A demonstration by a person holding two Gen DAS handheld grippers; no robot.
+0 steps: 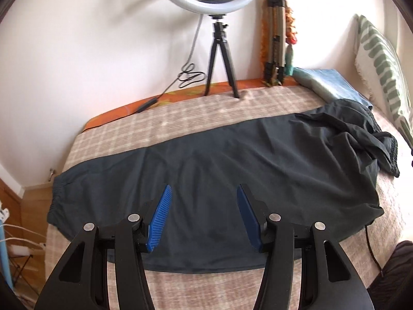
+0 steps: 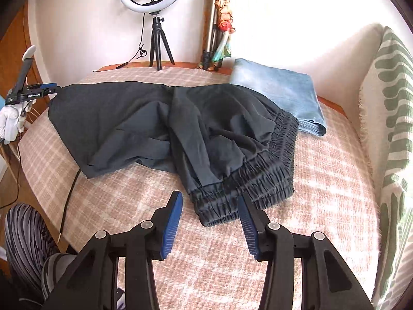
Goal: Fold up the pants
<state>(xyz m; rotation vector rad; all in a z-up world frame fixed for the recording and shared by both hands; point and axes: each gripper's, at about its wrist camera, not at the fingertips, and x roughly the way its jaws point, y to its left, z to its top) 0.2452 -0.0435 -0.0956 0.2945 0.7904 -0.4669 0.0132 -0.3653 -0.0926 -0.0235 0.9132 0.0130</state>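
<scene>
Black pants [image 1: 232, 175] lie lengthwise across a bed with a beige checked cover [image 1: 180, 118]. The cuffs are at the left, the bunched waist at the right. My left gripper [image 1: 204, 188] is open over the leg part, its blue pads apart with nothing between them. In the right wrist view the pants [image 2: 144, 118] are rumpled, and the elastic waistband [image 2: 258, 180] faces me. My right gripper [image 2: 209, 199] is open, its jaws on either side of the waistband's near corner. The left gripper [image 2: 38, 91] shows at the far left by the cuff end.
Folded blue jeans [image 2: 284, 90] lie behind the waist end. A ring light on a tripod [image 2: 157, 38] and a folded tripod [image 2: 211, 33] stand by the wall. A green patterned pillow [image 2: 392, 108] stands at the right. A black cable [image 2: 69, 193] runs off the bed's front.
</scene>
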